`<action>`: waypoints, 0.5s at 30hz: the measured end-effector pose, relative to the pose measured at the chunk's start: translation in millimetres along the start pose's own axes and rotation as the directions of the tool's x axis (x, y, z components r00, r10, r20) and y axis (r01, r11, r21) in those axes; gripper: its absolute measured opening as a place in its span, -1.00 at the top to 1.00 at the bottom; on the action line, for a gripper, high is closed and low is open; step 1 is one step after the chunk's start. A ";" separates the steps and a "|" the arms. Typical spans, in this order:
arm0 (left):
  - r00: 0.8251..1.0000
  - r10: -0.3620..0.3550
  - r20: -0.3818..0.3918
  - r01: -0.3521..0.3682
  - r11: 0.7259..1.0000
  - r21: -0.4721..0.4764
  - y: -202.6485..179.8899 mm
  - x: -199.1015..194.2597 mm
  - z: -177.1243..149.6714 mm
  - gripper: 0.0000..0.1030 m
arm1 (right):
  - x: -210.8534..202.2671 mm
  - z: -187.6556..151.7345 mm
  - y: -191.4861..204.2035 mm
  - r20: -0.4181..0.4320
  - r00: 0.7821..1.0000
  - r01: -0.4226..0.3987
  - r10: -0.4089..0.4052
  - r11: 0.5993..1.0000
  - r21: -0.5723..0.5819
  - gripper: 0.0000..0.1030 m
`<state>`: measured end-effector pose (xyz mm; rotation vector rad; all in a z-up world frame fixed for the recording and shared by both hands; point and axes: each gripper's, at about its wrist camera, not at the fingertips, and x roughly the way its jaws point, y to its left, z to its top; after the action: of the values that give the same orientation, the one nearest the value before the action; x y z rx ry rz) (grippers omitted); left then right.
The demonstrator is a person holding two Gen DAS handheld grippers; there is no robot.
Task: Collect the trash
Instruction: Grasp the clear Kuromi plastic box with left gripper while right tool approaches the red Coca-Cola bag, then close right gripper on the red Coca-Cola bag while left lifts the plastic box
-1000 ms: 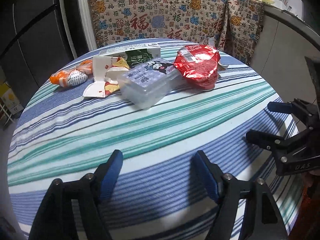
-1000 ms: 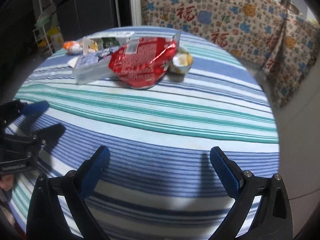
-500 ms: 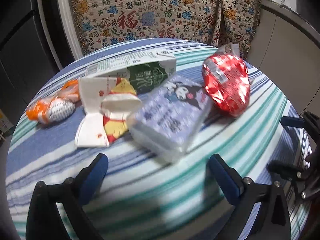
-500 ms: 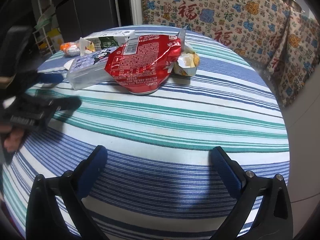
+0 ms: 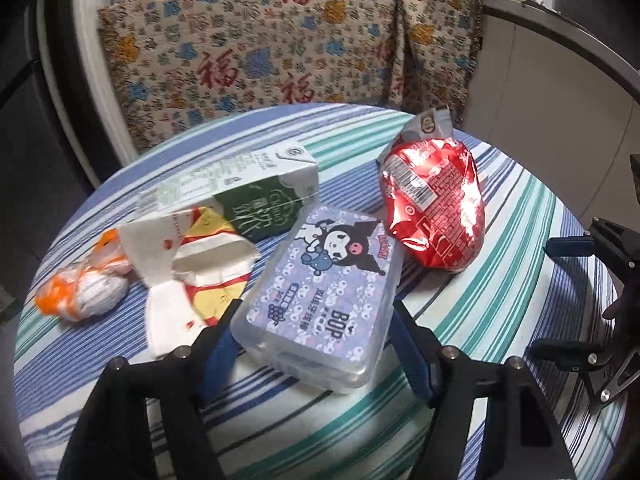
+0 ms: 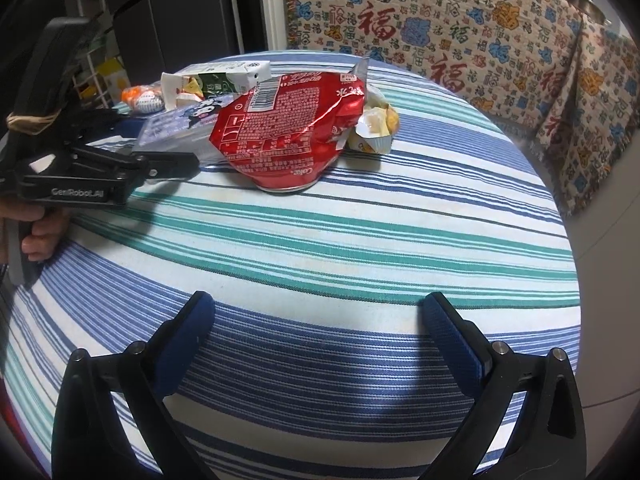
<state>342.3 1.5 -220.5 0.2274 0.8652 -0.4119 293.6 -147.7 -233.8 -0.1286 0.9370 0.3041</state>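
Left wrist view: the left gripper (image 5: 312, 344) sits low in the frame, its blue ribbed pads on either side of the near end of a clear plastic box (image 5: 324, 300) with a purple cartoon label. Its jaws have just been closing around the box; whether the pads already press on the walls is hard to tell. Behind the box lie a green-and-white milk carton (image 5: 256, 188), a torn white paper wrapper (image 5: 192, 272) and, at far left, a crumpled orange-and-white packet (image 5: 84, 292). A shiny, creased red foil bag (image 5: 436, 216) bulges at right of centre. All rest on a round tabletop (image 5: 500, 280) under striped blue, teal and white cloth.

Right wrist view: the right gripper (image 6: 320, 344) hovers wide apart and empty over bare cloth at the bottom. The trash sits in the upper left, with a small yellowish paper cup (image 6: 376, 128) touching the red bag.
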 end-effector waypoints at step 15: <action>0.985 0.158 -0.070 -0.170 0.957 -0.236 -31.0 -64.5 -82.5 -0.34 | 40.3 56.3 18.6 0.005 1.000 -0.013 0.013 1.000 -0.013 -0.99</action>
<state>234.7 19.7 -223.5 0.0834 0.9293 -0.1433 353.6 -108.4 -232.9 -0.1335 0.9312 0.3218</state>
